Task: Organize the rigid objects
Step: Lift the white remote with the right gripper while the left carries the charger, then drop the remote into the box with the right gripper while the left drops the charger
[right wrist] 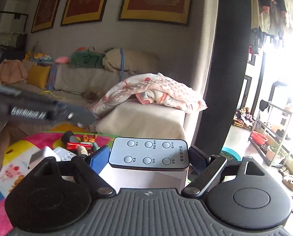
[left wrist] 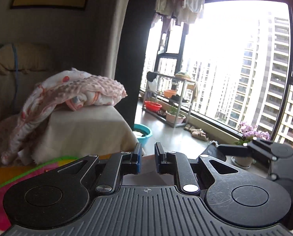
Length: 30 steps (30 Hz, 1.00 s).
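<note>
In the right wrist view my right gripper is shut on a grey remote control with six round buttons, held flat and crosswise between the blue pads. Behind it, small toys and boxes lie on a colourful play mat. The left gripper's body shows blurred at the left. In the left wrist view my left gripper is raised, its jaws a narrow gap apart with nothing between them. The right gripper's body shows at the right edge.
A beige sofa with a pink blanket stands behind the mat. A dark pillar divides the room from a balcony with a metal rack, basins, potted plants and shoes.
</note>
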{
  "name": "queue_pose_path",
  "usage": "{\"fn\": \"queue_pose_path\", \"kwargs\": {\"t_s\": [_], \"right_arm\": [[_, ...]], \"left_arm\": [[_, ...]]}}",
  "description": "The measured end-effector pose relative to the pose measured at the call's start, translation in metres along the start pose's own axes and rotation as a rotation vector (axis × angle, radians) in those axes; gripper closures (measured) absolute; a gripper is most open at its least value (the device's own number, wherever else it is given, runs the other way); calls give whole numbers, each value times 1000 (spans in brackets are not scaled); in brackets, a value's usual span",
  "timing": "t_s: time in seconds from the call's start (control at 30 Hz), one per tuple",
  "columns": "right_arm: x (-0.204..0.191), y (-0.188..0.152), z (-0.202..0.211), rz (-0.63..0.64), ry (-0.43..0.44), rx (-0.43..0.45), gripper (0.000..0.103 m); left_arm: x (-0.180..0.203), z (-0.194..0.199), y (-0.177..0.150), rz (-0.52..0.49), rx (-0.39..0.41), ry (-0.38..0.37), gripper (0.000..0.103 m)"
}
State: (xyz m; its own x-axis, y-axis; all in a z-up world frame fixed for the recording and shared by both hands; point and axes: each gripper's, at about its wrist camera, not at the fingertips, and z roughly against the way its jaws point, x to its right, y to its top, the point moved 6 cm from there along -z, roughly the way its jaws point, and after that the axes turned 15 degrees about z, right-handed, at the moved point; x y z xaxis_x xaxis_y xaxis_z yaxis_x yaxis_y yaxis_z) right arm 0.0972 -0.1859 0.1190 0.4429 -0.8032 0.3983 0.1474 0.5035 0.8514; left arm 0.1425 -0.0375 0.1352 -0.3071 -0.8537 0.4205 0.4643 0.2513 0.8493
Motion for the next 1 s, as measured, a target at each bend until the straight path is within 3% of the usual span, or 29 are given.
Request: {"fn": "queue_pose_path", "kwargs": {"t_s": [0.1, 0.2, 0.27, 0.37, 0.47, 0.57, 0.67, 0.77, 0.83, 0.87, 1.0], "right_arm": [[2, -13, -32, -5, 3, -69, 16], [2, -33, -57, -50, 21, -123, 16], [1, -46, -67, -85, 59, -160, 16], [-3, -57, -64, -78, 61, -177, 16], [-9, -62, -41, -64, 79, -124, 16], [-25, -70, -13, -80, 195, -92, 16], [-58, -76, 4, -83, 367, -108, 16], [-99, -81, 4, -68, 505, -146, 16], [-124, -83, -1, -15, 528, -165, 18], [-137, -84, -3, 16, 533, -169, 20], [-171, -81, -14, 123, 548, -197, 62]], "left_arm": [[-12, -60, 0, 108, -99, 28, 86], [-24, -96, -15, 115, -178, 53, 85], [-34, -97, -22, 102, -181, 65, 85], [-48, -76, -29, 100, -155, 64, 85], [-57, -34, -38, 102, -99, 74, 85], [-63, 12, -53, 94, -41, 103, 85], [-71, 47, -73, 95, -9, 150, 85], [-83, 68, -92, 114, -14, 211, 85], [-89, 80, -105, 137, -38, 216, 85], [-91, 85, -110, 142, -45, 217, 85], [-102, 100, -122, 159, -55, 244, 85]]}}
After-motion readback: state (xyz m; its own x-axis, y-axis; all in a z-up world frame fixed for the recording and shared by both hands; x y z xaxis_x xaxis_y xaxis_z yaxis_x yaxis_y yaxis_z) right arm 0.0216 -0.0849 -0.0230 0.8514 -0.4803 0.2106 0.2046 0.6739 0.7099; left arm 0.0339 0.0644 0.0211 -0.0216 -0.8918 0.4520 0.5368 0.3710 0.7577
